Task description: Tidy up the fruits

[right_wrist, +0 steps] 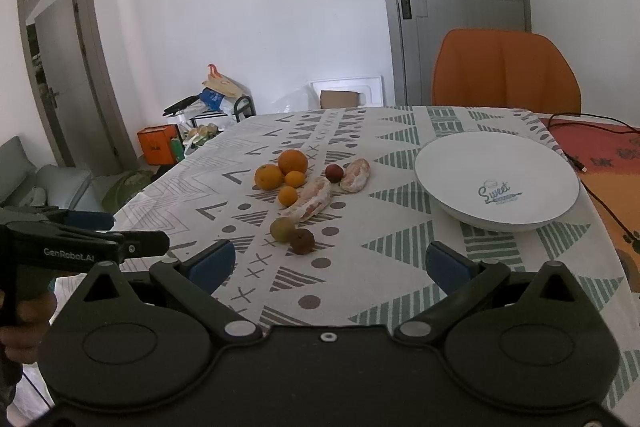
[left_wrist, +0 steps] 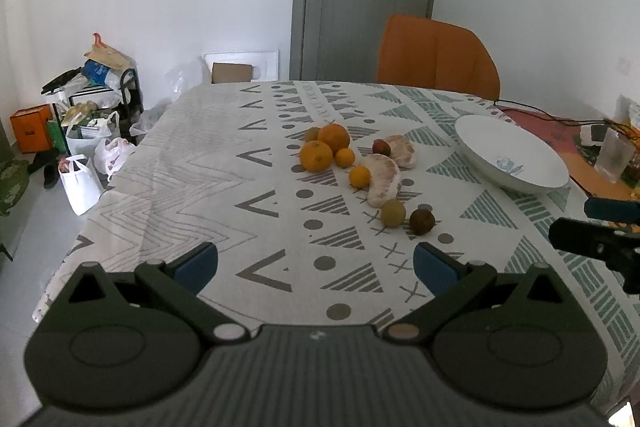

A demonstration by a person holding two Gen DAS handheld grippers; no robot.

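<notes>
Fruit lies in a cluster on the patterned tablecloth: two large oranges (left_wrist: 316, 155) (right_wrist: 268, 177), small mandarins (left_wrist: 359, 176) (right_wrist: 288, 195), two peeled pomelo pieces (left_wrist: 383, 179) (right_wrist: 313, 203), a small red fruit (left_wrist: 381, 147) (right_wrist: 334, 173), a greenish round fruit (left_wrist: 393, 213) (right_wrist: 283, 228) and a dark brown one (left_wrist: 421, 221) (right_wrist: 302, 241). An empty white bowl (left_wrist: 512, 157) (right_wrist: 460, 163) stands to the right of them. My left gripper (left_wrist: 316, 265) is open, short of the fruit, with nothing between its fingers. My right gripper (right_wrist: 330, 265) is open too, just short of the brown fruit.
An orange chair (left_wrist: 436, 57) (right_wrist: 506, 73) stands behind the table's far edge. A cable (right_wrist: 600, 195) and a clear cup (left_wrist: 614, 155) lie on the orange mat to the right. Bags and boxes (left_wrist: 80, 131) crowd the floor at left. A hand (right_wrist: 24, 315) holds the left gripper.
</notes>
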